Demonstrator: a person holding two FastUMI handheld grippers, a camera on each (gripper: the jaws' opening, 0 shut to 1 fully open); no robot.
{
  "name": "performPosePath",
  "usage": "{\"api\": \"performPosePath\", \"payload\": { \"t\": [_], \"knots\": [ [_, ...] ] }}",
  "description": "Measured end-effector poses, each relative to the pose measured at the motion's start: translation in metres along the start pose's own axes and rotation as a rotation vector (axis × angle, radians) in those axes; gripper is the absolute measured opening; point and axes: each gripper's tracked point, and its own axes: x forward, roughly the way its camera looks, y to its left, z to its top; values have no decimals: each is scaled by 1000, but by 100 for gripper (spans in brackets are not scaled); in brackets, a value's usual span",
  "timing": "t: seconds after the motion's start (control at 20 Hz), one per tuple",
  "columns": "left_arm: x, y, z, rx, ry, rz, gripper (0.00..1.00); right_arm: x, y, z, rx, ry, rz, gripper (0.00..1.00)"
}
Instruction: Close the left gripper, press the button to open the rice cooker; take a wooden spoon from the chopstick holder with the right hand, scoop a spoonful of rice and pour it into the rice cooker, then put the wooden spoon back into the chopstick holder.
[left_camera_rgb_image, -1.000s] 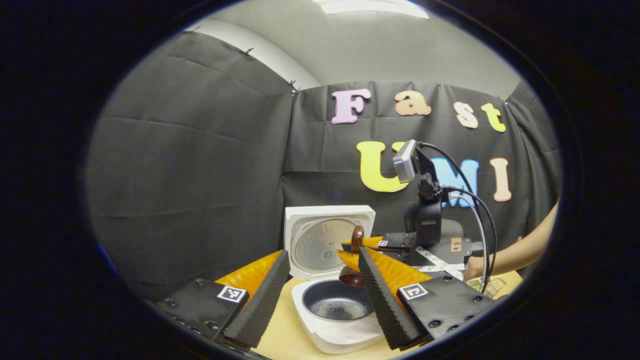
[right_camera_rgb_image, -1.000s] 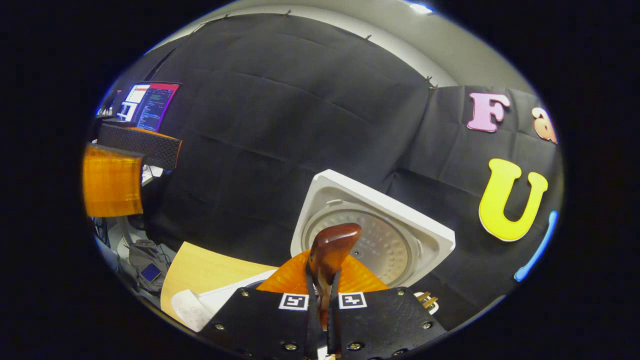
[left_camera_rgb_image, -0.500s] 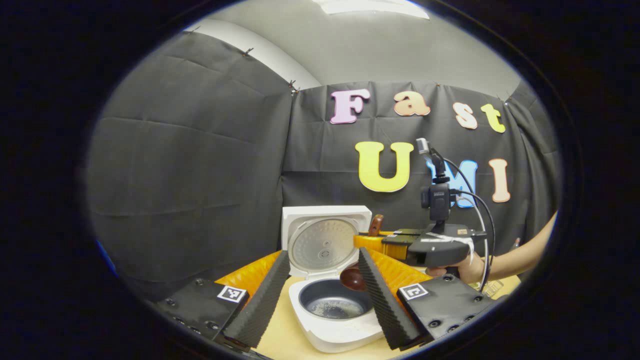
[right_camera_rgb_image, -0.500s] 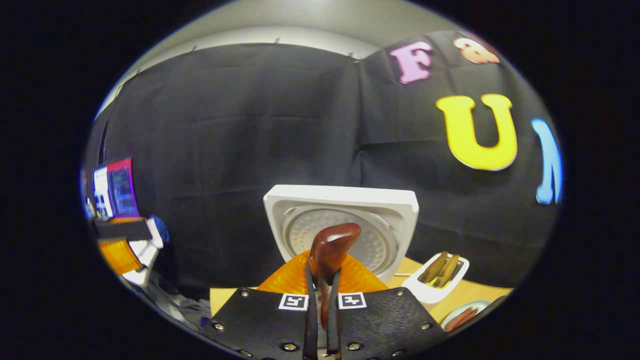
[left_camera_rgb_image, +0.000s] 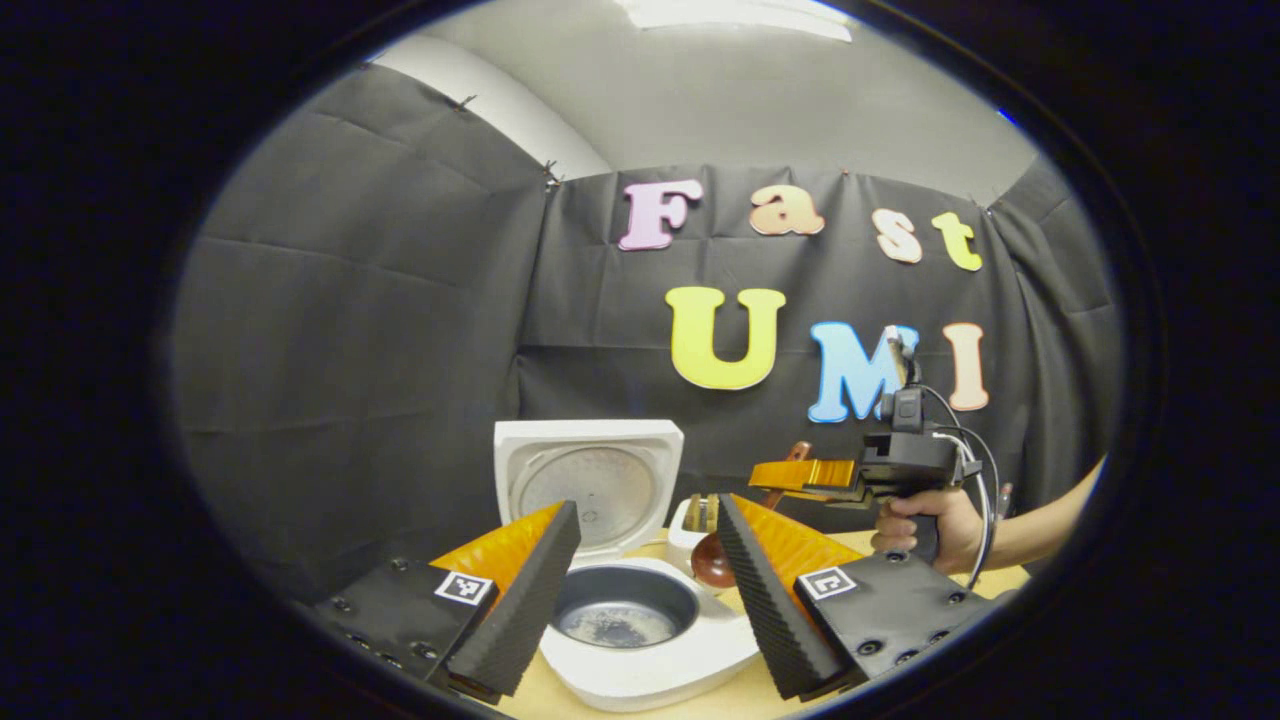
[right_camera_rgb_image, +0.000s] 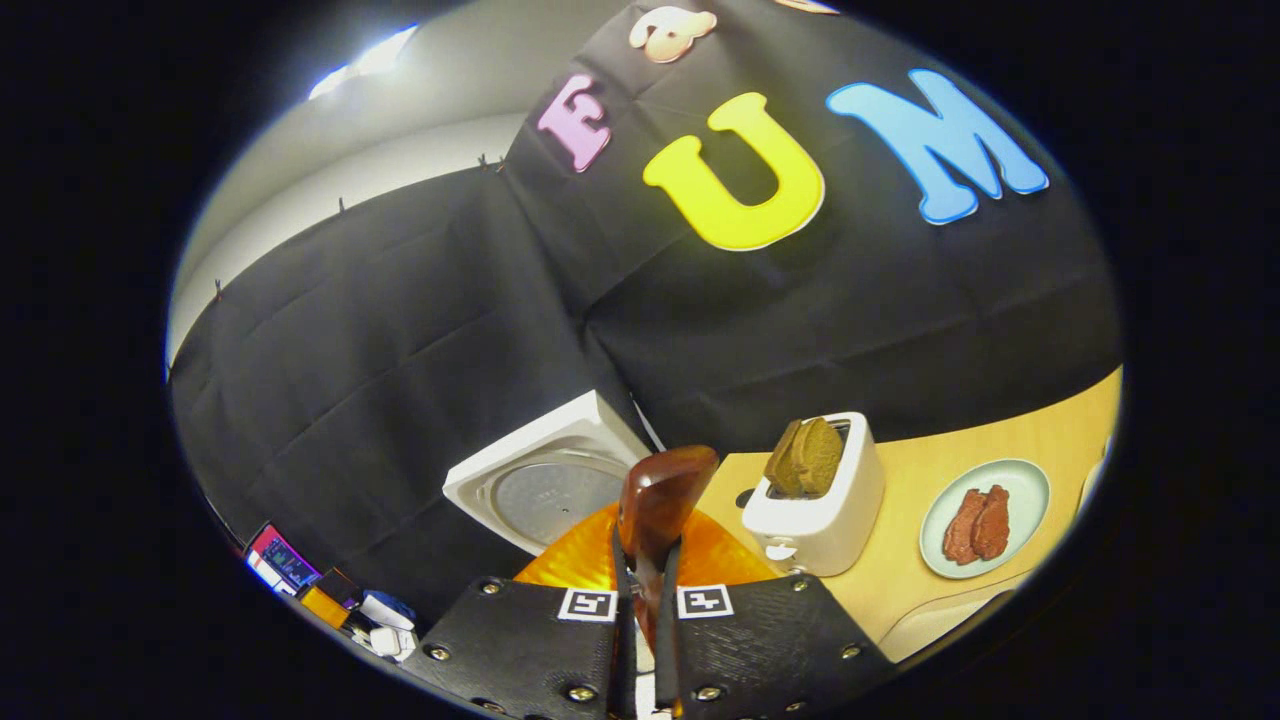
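Note:
The white rice cooker (left_camera_rgb_image: 640, 665) stands open with its lid (left_camera_rgb_image: 590, 480) upright, and a little rice lies in its dark bowl (left_camera_rgb_image: 620, 612). My left gripper (left_camera_rgb_image: 645, 590) is open, its fingers framing the bowl from the near side. My right gripper (left_camera_rgb_image: 785, 474), held by a hand (left_camera_rgb_image: 925, 525), hovers to the right of the cooker. It is shut on the brown wooden spoon (left_camera_rgb_image: 712, 565), whose bowl hangs down beside the cooker's right rim. In the right gripper view the spoon's handle end (right_camera_rgb_image: 660, 495) sticks up between the shut fingers of the right gripper (right_camera_rgb_image: 640, 610), with the cooker lid (right_camera_rgb_image: 545, 490) beyond.
A white toaster-like box (right_camera_rgb_image: 815, 500) holding brown slices stands on the wooden table (right_camera_rgb_image: 1000, 440) just right of the cooker, also seen as the white box (left_camera_rgb_image: 690, 520). A pale plate (right_camera_rgb_image: 985, 515) with red pieces lies farther right. A screen (right_camera_rgb_image: 280, 560) glows at lower left.
My right gripper carried the spoon from above the cooker bowl off to the right and swung toward the toaster-like box. The left gripper shifted slightly and stays open.

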Motion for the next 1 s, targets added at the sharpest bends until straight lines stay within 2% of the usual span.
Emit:
{"api": "performPosePath", "payload": {
  "t": [0.3,0.45,0.5,0.65,1.0],
  "knots": [
    [18,-59,7,-39,-1,-129,99,-78,-45,43,114,-109,-73,8],
    [26,-85,12,-69,-2,-184,99,-115,-72,62,161,-158,-125,7],
    [28,-92,13,-78,1,-197,95,-129,-83,68,167,-176,-141,7],
    [33,-119,9,-90,17,-241,95,-170,-106,82,158,-213,-203,7],
    [35,-146,8,-80,24,-271,99,-250,-163,97,144,-269,-358,7]
  ]
}}
